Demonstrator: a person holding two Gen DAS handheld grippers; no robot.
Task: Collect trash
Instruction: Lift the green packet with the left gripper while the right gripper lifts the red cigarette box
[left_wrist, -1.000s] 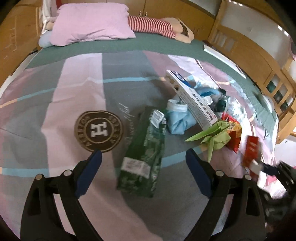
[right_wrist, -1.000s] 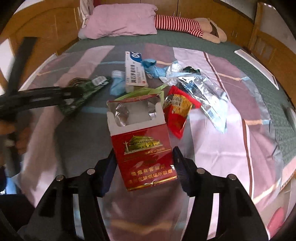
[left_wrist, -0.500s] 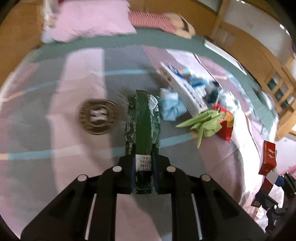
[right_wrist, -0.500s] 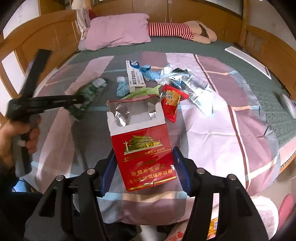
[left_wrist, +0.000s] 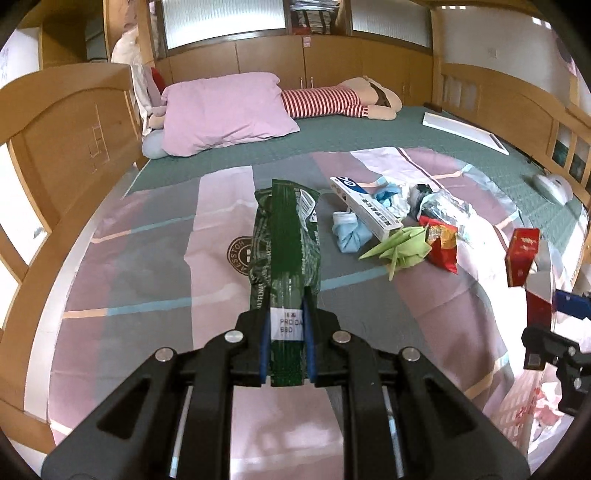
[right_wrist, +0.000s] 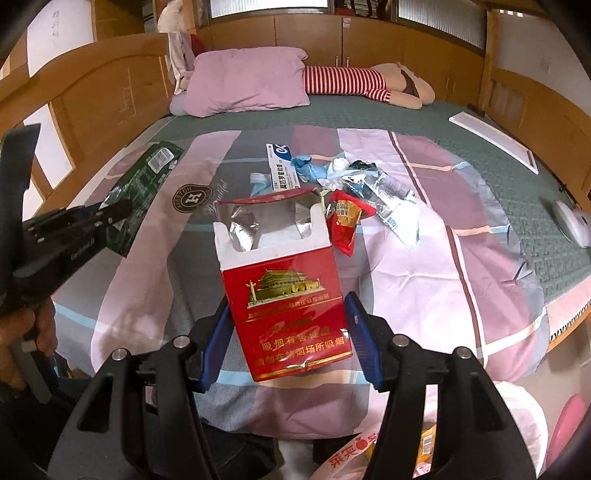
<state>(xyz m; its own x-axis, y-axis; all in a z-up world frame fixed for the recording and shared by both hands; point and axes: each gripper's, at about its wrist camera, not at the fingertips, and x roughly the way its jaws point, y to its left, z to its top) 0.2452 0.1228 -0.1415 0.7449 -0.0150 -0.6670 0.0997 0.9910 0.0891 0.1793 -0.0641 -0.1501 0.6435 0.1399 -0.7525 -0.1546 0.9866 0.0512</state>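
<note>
1. Wooden bed rails and cupboards surround a bed (left_wrist: 369, 140) with a green mattress cover, a pink pillow (left_wrist: 225, 110) and a striped plush doll (left_wrist: 332, 101) at its head.
2. A pink-and-grey checked sheet (left_wrist: 155, 273) covers the near part of the bed.
3. The left gripper (left_wrist: 286, 343) is clamped on the lower end of a dark green snack bag (left_wrist: 284, 251), held clear above the sheet.
4. The right gripper (right_wrist: 290, 332) grips an opened red cigarette pack (right_wrist: 286, 295) by its sides.
5. More trash lies on the sheet: a white medicine box (right_wrist: 282, 170), blue gloves (right_wrist: 306, 166), a red snack wrapper (right_wrist: 345, 225), clear plastic wrappers (right_wrist: 395, 206) and a light green paper piece (left_wrist: 402, 247).
6. A white plastic bag (right_wrist: 369, 450) sits below the right gripper.
</note>
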